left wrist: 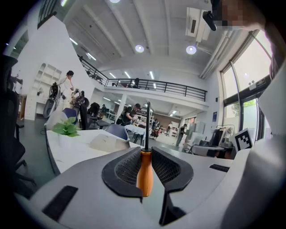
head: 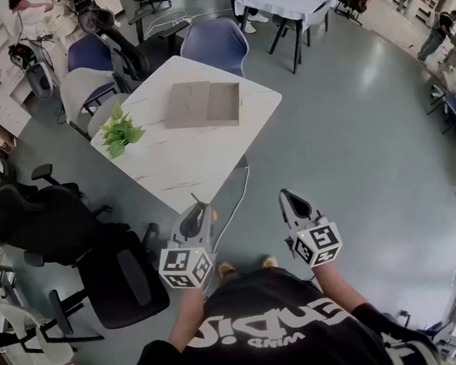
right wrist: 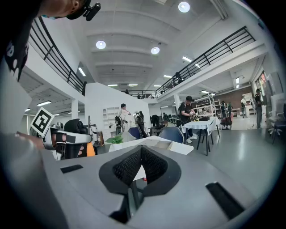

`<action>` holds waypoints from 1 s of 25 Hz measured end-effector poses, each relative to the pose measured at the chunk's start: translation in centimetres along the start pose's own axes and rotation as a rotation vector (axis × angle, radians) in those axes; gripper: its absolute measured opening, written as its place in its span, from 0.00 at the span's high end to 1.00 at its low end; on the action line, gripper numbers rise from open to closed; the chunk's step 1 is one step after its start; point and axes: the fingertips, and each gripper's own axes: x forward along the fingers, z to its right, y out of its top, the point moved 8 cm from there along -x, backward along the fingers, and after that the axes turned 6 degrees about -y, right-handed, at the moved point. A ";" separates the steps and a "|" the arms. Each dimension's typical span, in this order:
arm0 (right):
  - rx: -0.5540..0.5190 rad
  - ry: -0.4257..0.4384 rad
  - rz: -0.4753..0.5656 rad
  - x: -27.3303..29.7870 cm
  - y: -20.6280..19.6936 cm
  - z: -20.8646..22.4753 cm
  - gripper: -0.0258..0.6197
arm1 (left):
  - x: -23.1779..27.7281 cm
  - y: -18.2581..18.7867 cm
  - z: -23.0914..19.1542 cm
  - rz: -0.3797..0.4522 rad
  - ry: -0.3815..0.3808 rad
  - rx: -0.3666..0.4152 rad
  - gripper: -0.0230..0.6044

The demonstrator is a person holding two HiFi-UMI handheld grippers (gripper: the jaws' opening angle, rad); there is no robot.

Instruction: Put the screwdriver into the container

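Note:
A screwdriver (left wrist: pixel 144 173) with an orange handle and a thin dark shaft stands upright between the jaws of my left gripper (left wrist: pixel 145 150), which is shut on the handle. In the head view the left gripper (head: pixel 201 208) hovers just short of the near corner of the white table (head: pixel 180 172). The container, a flat tan open box (head: pixel 204 105), lies at the table's far side; it also shows as the box (left wrist: pixel 108 142) in the left gripper view. My right gripper (head: pixel 289 196) is off the table over the floor, and its pads (right wrist: pixel 132 163) are shut on nothing.
A small green potted plant (head: pixel 119 132) stands on the table's left side. Black office chairs (head: pixel 63 227) crowd the left, and blue chairs (head: pixel 215 46) stand behind the table. A cable (head: pixel 234 201) hangs off the near corner. Grey floor (head: pixel 370 146) stretches to the right.

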 end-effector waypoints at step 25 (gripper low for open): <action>0.046 0.142 -0.029 -1.7 -0.9 3.3 0.94 | 2.0 0.3 5.7 0.037 0.071 0.025 0.83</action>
